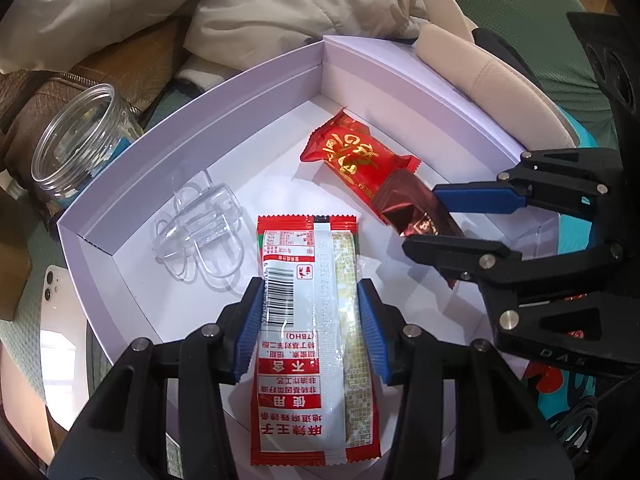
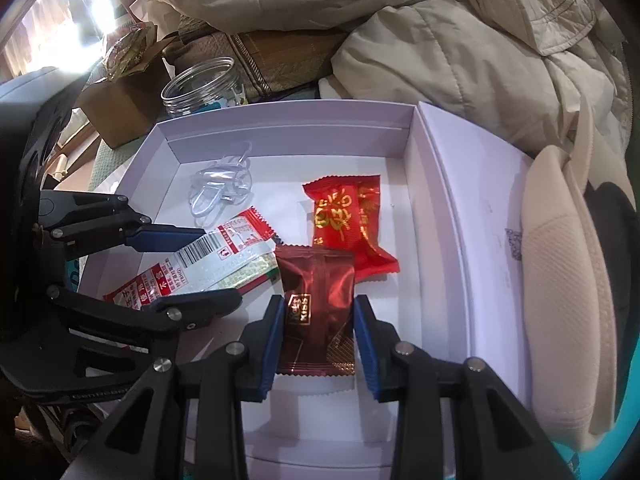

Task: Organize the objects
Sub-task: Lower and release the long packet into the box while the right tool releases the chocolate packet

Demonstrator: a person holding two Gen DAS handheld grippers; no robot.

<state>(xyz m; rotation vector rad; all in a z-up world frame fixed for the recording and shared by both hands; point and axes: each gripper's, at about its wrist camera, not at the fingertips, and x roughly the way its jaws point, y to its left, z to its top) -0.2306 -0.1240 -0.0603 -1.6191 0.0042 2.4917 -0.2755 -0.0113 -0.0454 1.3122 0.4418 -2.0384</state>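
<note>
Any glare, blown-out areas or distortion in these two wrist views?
Left wrist view: fisheye bends the white box walls into curves; a glare streak on the red-and-white sachet; the phone reflects a bright window. Right wrist view: upper-left corner blown out; sheen on the dark red packet; black vignette at the edges.

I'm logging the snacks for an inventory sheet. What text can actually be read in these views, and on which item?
"Kiss": gold label on the dark red packet between the right gripper jaws.
"使用", "不含", "(TBHQ)": red-and-white sachet between the left gripper jaws, seen upside down; a barcode too, digits too small.
Gold script on the bright red packet: too stylized to read.
"GenRobot": left gripper body, partly hidden.
</note>
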